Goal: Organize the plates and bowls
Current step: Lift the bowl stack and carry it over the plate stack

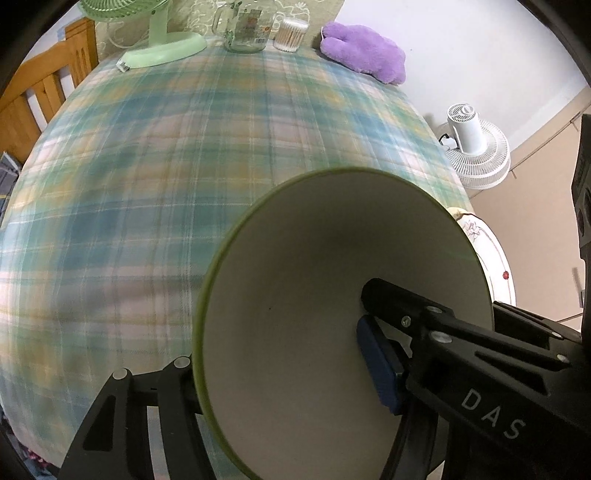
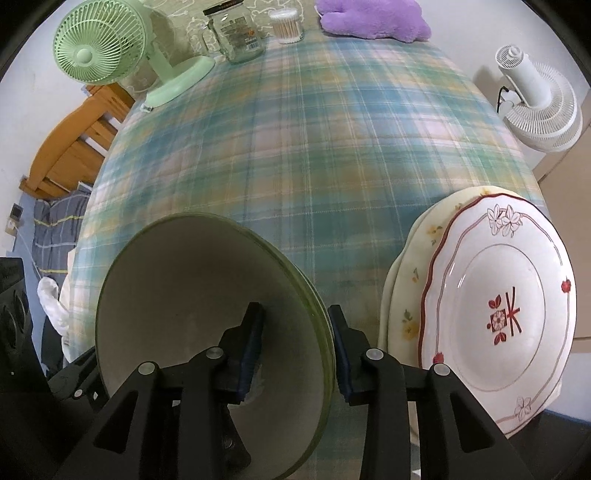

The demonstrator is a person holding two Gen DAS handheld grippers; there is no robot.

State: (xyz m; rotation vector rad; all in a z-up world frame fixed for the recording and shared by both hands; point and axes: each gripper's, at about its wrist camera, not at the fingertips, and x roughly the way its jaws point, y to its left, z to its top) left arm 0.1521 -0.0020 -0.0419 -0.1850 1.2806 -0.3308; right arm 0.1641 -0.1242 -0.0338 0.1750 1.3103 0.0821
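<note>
A cream bowl with a green rim (image 1: 295, 295) fills the lower left wrist view. My left gripper (image 1: 277, 332) straddles its left wall, one finger outside the rim and the blue pad (image 1: 376, 369) inside, clear of the wall. In the right wrist view the bowl (image 2: 177, 295) shows several nested green rims, so it is a stack. There my right gripper (image 2: 293, 308) straddles the right wall, and bare bowl shows between its inner pad (image 2: 253, 350) and the wall. A red-patterned plate (image 2: 498, 314) lies on a cream floral plate (image 2: 406, 295) to the right.
The plaid tablecloth (image 2: 295, 147) covers the table. At its far edge stand a green desk fan (image 2: 96, 51), a glass jar (image 2: 236, 33), a cotton-swab tub (image 2: 286, 26) and a purple plush (image 2: 369, 18). A wooden chair (image 1: 37, 92) is left, a white floor fan (image 2: 535, 103) right.
</note>
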